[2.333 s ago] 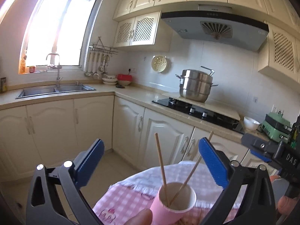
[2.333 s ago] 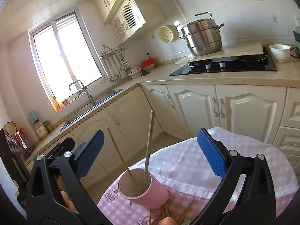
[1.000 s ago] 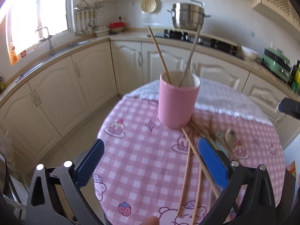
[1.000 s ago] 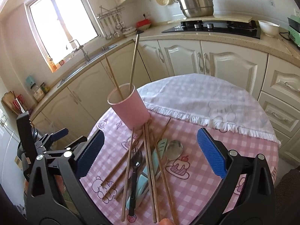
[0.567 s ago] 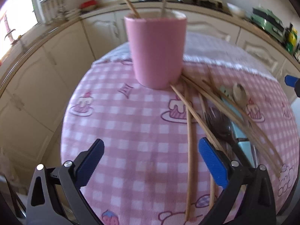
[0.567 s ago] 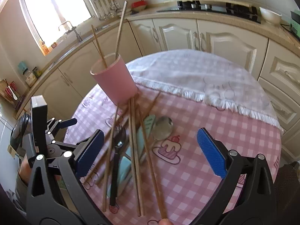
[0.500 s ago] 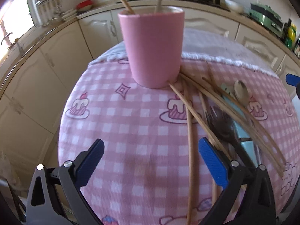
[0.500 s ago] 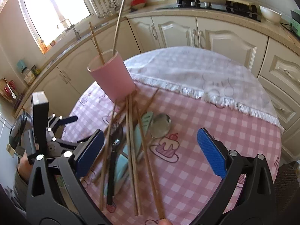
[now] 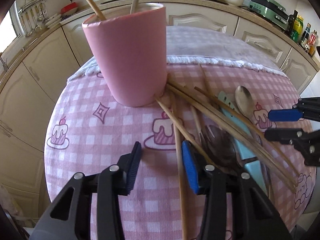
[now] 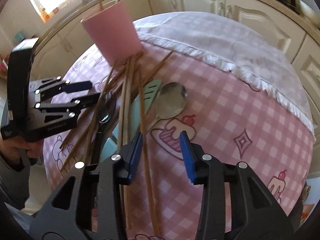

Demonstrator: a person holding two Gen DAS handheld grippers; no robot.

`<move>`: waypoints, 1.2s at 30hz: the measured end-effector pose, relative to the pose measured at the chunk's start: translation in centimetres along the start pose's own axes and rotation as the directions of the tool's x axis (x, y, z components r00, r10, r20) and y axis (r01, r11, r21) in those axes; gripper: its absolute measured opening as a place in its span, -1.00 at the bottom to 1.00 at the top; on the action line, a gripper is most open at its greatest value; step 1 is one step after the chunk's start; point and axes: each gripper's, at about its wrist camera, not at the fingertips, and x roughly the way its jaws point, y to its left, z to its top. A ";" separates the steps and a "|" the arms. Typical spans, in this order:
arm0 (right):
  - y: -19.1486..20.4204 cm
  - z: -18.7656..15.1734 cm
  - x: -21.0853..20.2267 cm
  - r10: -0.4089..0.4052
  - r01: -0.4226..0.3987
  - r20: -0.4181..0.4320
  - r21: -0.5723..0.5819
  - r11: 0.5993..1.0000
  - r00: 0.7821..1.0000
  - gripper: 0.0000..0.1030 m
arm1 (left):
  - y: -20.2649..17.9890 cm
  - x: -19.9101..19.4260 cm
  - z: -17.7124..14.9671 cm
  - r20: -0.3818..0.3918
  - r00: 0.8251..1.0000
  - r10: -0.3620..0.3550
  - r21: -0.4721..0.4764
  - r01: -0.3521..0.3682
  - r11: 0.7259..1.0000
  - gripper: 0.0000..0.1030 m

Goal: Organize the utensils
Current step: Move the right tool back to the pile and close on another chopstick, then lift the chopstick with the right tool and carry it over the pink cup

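Chopsticks [image 9: 202, 108] lie fanned at frame centre-right on the counter [image 9: 84, 140], tips touching the pink cup [image 9: 130, 56]. Left hand-held gripper [image 9: 162, 168] is narrowed, one stick between its pads, not clamped. Right hand-held gripper [image 10: 162, 152] likewise, holding nothing. Risk: crossed sticks drag neighbours, or nudge the cup.

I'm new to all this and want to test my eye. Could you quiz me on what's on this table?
1. True or false: the pink cup already holds two chopsticks.
2. Which lies on the checked cloth? A) metal spoon B) plate C) knife
3. Fill in: each hand-held gripper, left and right, has its jaws ____ around a loose chopstick.

Key: 1 true; 2 A; 3 open.
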 end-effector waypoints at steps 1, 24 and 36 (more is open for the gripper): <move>0.1 0.1 0.0 0.001 -0.001 0.000 -0.004 1.000 1.000 -0.28 | 0.0 0.1 0.2 -0.002 1.000 0.003 0.001 -0.003 1.000 -0.19; 0.8 0.1 0.7 -0.052 0.046 -0.074 -0.076 0.996 0.996 -0.88 | -1.2 -1.0 -1.0 -0.014 1.000 0.022 0.020 -0.022 1.000 -0.65; -0.6 0.1 0.7 0.003 -0.003 -0.049 -0.011 1.000 0.999 -0.90 | -0.9 -0.9 -0.9 -0.015 0.999 -0.050 -0.014 0.050 0.999 -0.90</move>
